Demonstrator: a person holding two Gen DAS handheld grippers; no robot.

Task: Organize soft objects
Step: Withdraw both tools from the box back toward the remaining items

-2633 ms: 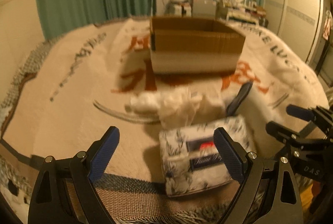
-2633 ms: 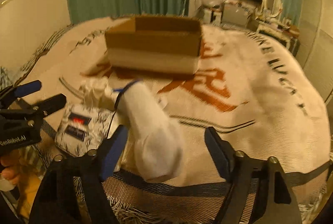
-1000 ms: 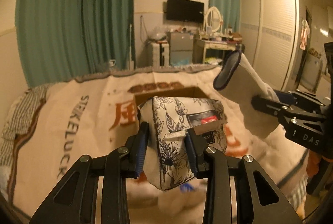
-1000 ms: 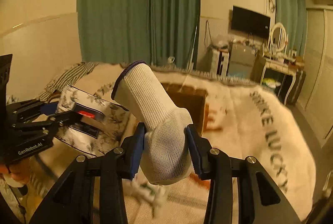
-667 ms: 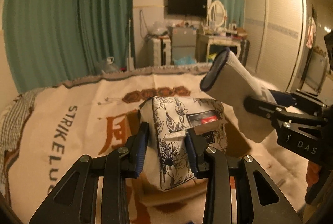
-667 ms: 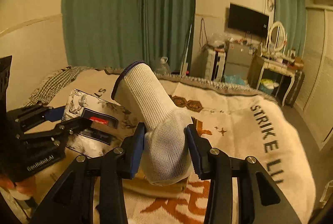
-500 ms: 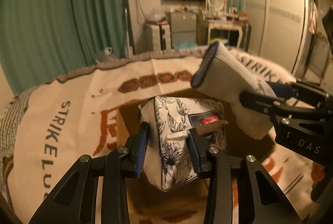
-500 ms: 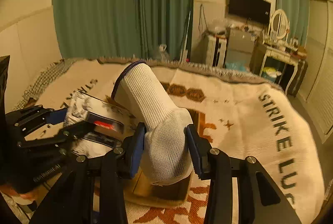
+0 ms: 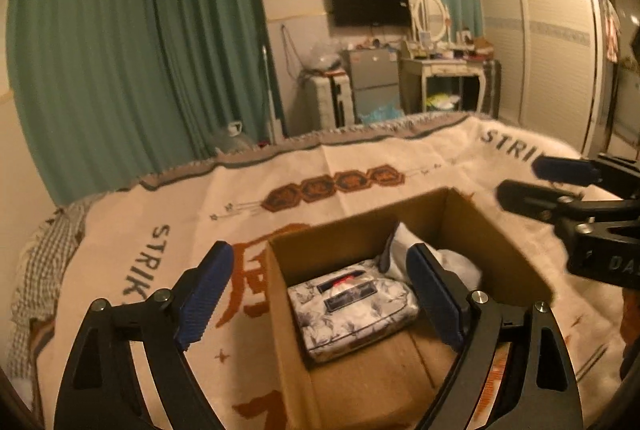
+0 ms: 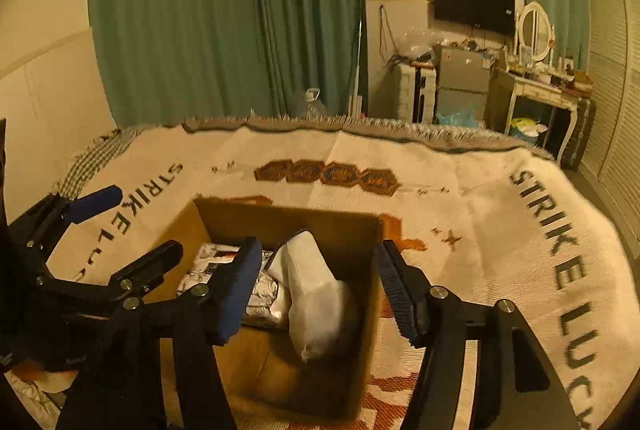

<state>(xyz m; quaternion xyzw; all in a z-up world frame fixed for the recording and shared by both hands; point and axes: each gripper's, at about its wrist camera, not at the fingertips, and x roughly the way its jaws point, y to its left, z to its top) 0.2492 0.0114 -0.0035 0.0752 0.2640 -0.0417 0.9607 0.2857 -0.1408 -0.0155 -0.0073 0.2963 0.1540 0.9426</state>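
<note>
Bedspread of cream woven fabric (image 9: 360,166) carries an open brown cardboard box (image 9: 472,226); the floral tissue pack (image 9: 352,306) and white knitted sock (image 10: 316,294) now lie inside, just released. Left claw (image 9: 320,298) and right claw (image 10: 320,286) gape wide, empty, freed for more.

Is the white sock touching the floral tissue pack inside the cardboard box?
Touching. In the right wrist view the white sock lies against the edge of the floral tissue pack in the cardboard box, with no gap between them.

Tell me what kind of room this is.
Most likely a bedroom: a blanket covers what looks like a bed, with a vanity mirror, a wall TV and a wardrobe behind it.
</note>
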